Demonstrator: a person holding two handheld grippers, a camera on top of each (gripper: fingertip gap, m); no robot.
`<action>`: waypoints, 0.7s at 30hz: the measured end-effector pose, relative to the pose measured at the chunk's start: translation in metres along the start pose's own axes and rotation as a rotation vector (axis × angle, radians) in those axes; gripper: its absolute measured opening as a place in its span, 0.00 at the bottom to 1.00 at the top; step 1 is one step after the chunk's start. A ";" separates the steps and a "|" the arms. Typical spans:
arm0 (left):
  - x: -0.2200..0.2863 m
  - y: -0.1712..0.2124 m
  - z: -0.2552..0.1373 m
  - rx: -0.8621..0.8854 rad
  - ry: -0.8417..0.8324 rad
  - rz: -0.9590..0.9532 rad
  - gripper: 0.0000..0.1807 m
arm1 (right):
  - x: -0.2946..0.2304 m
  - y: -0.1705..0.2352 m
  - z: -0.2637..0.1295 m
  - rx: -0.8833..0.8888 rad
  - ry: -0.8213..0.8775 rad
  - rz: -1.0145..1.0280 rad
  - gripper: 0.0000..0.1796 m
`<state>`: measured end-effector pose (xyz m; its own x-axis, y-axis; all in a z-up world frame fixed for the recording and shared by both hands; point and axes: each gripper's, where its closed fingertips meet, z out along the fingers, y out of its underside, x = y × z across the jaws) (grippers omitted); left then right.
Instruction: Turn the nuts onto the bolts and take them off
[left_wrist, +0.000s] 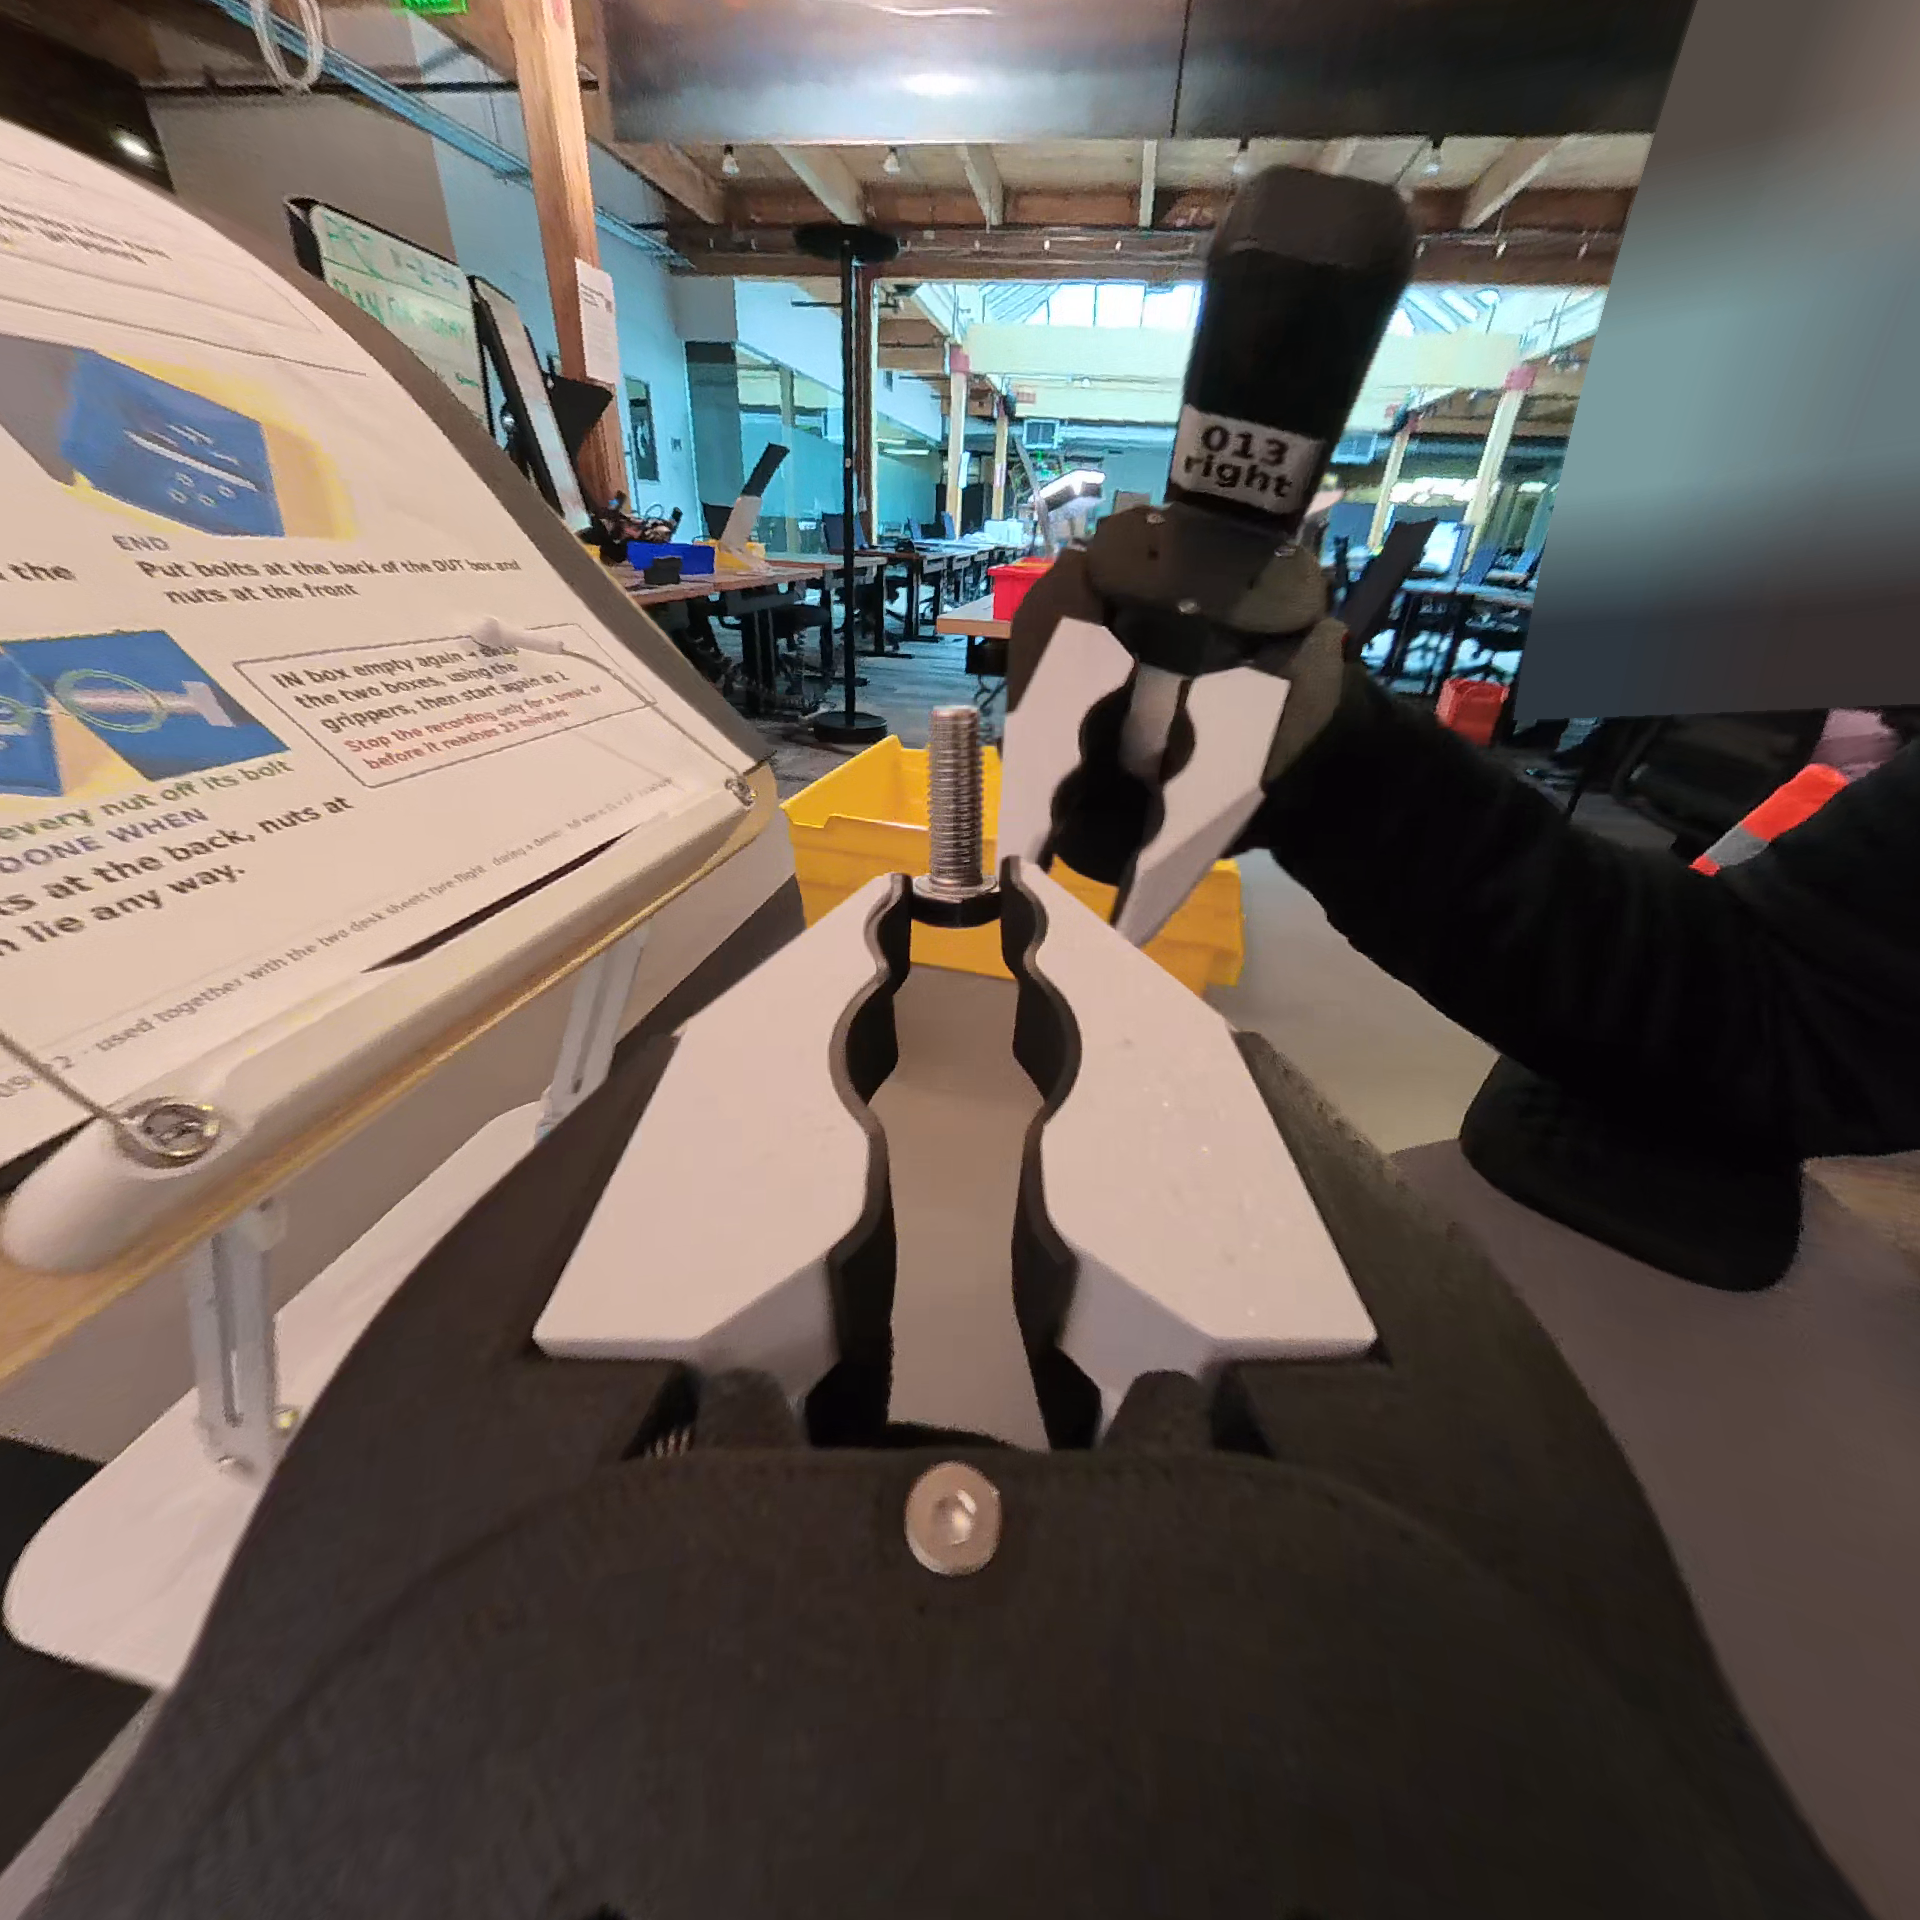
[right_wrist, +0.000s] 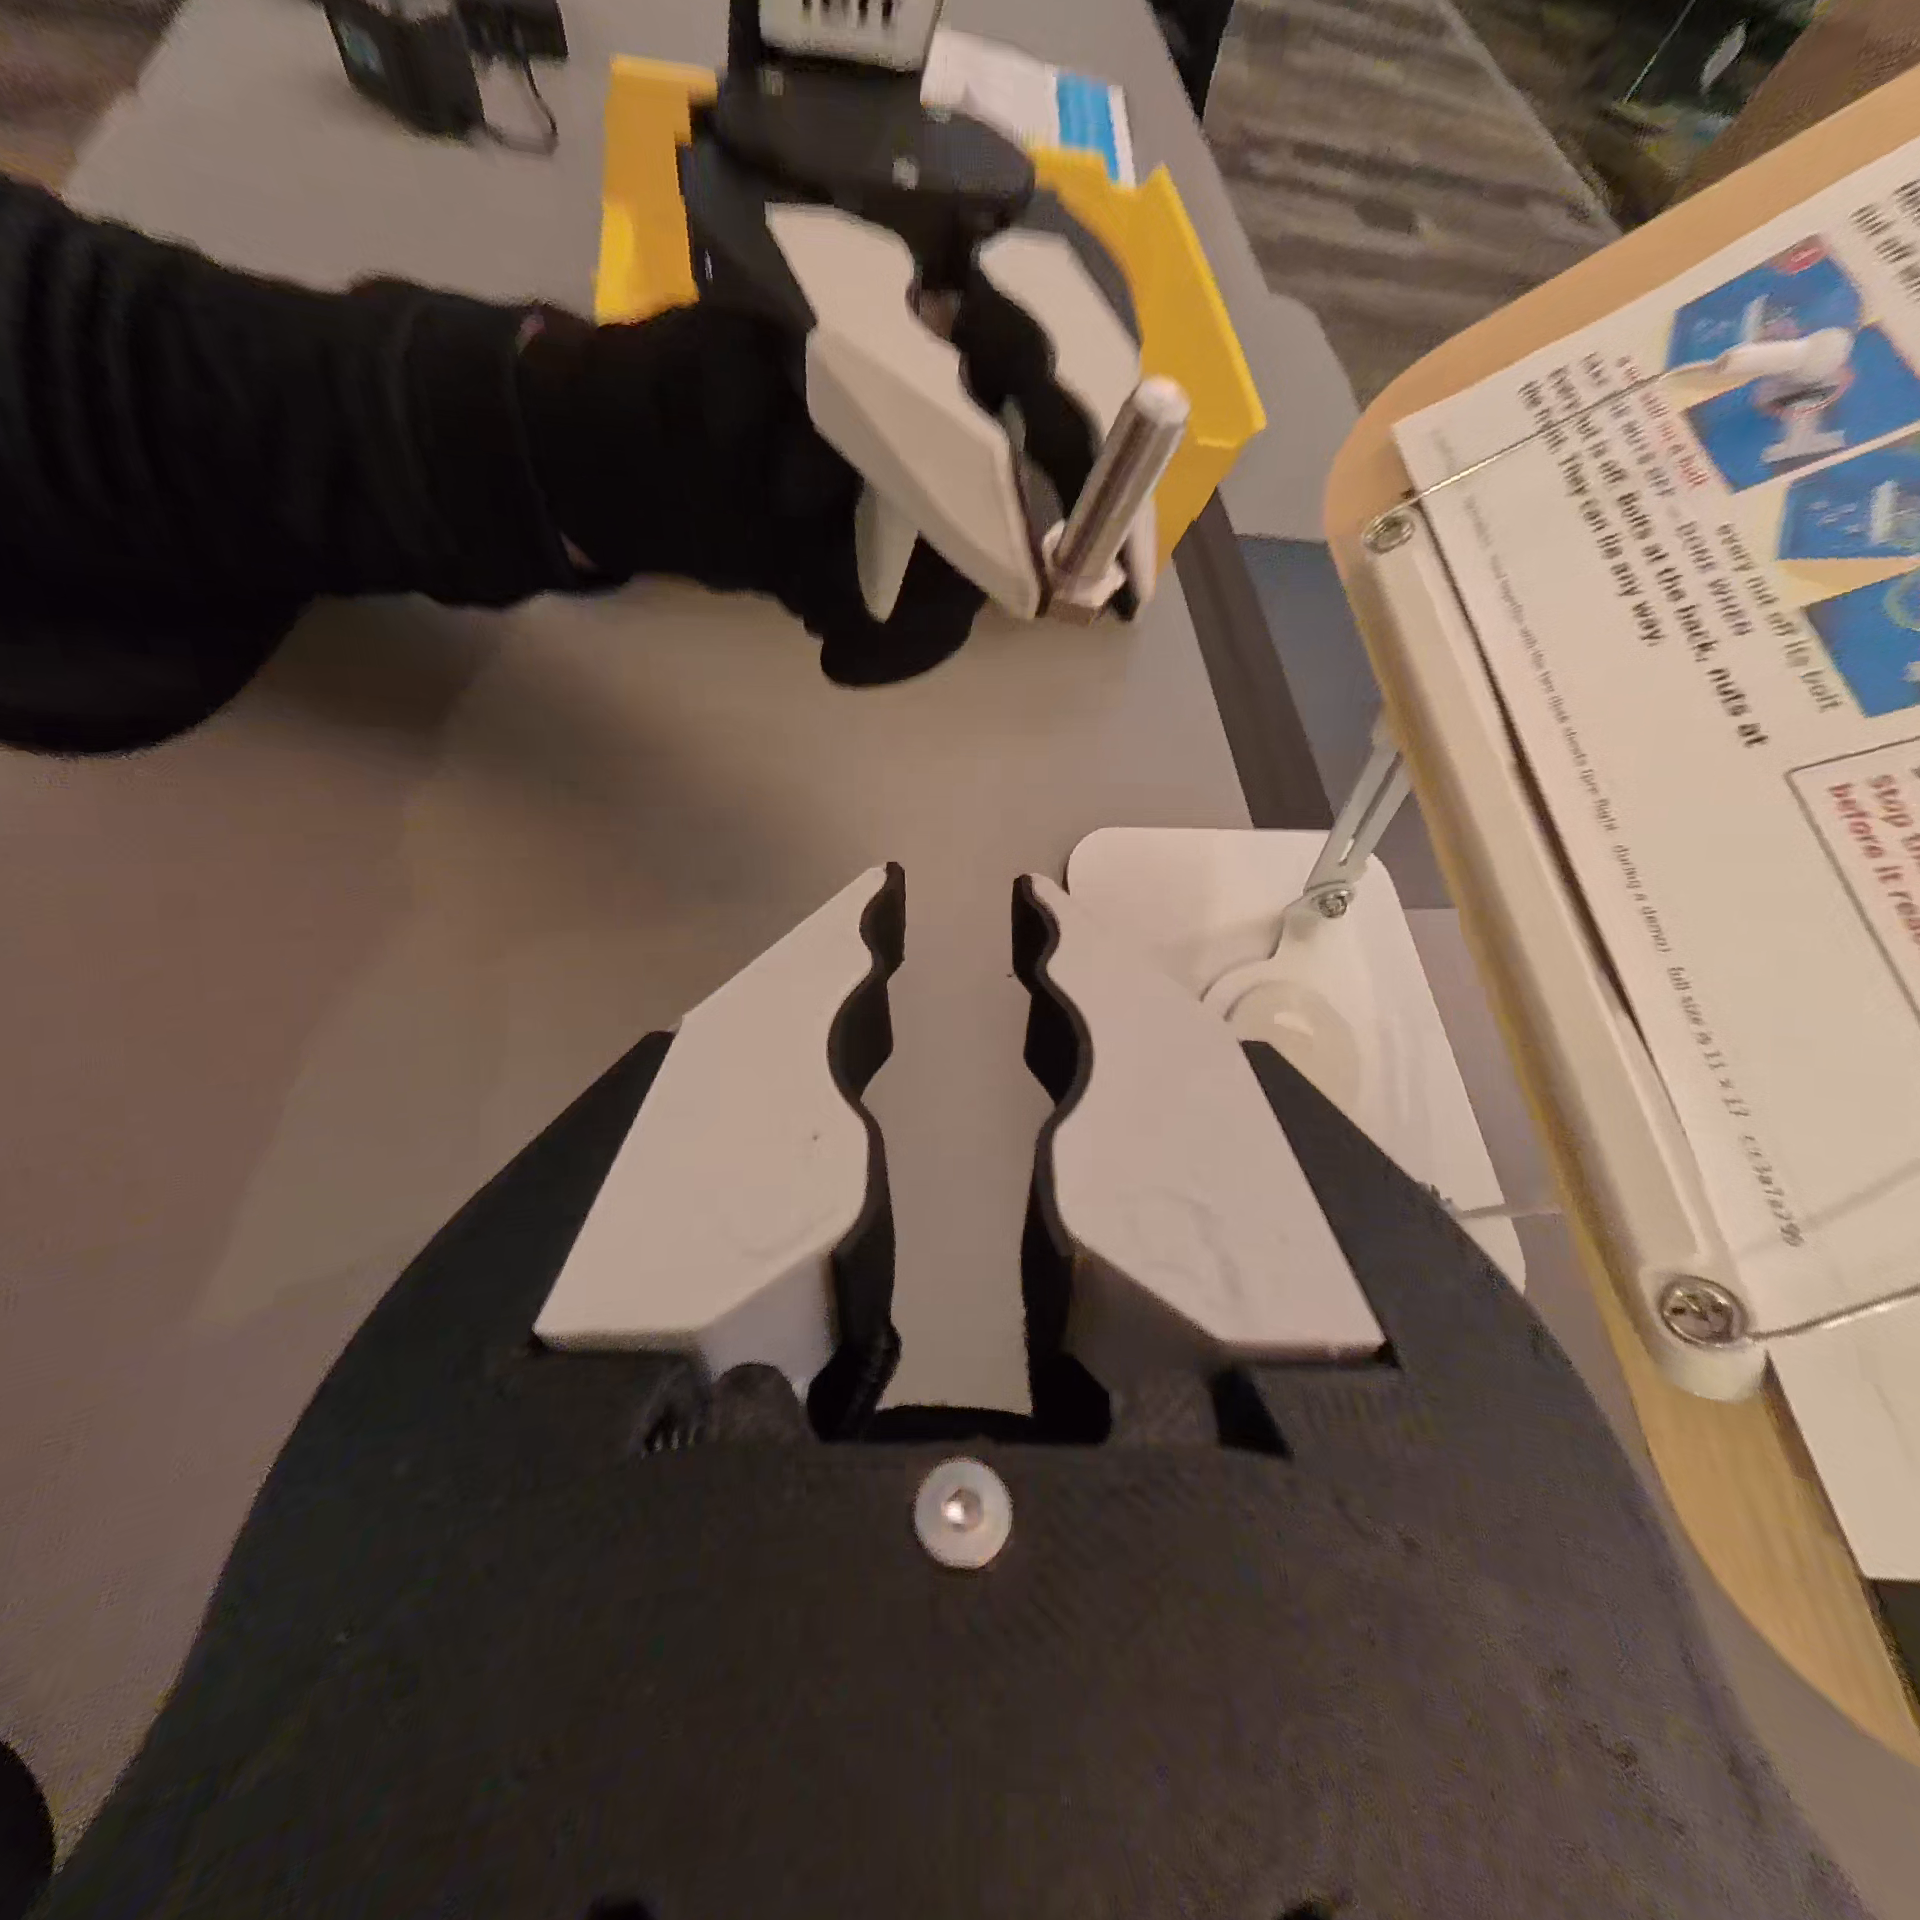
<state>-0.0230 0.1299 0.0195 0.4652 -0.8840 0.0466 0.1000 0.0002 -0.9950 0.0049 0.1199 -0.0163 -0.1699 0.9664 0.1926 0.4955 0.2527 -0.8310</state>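
My left gripper is shut on the head of a silver bolt, whose threaded shaft stands upright above the fingertips. In the right wrist view the left gripper holds the same bolt just above the grey table. My right gripper is open with a narrow gap and nothing between its fingers. In the left wrist view the right gripper hangs tips-down, just right of the bolt and apart from it. No nut shows in either view.
A yellow bin stands behind the bolt; it also shows in the right wrist view. A wooden stand with an instruction sheet on a white base stands beside the grippers. Black devices sit at the table's far end. Left tips to right tips: about 5 centimeters.
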 end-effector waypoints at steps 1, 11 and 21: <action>0.000 -0.001 -0.002 -0.012 -0.008 0.018 0.08 | -0.001 0.004 0.004 -0.037 0.003 -0.015 0.11; 0.007 -0.012 -0.007 -0.029 -0.002 0.090 0.08 | -0.054 0.087 0.058 -0.394 -0.125 -0.093 0.15; 0.008 -0.017 -0.009 -0.023 -0.002 0.106 0.08 | -0.066 0.131 0.087 -0.513 -0.104 0.006 0.12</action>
<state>-0.0291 0.1185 0.0358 0.4741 -0.8785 -0.0590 0.0297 0.0829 -0.9961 0.0066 0.0856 -0.1837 -0.2366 0.9648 0.1146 0.8456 0.2626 -0.4648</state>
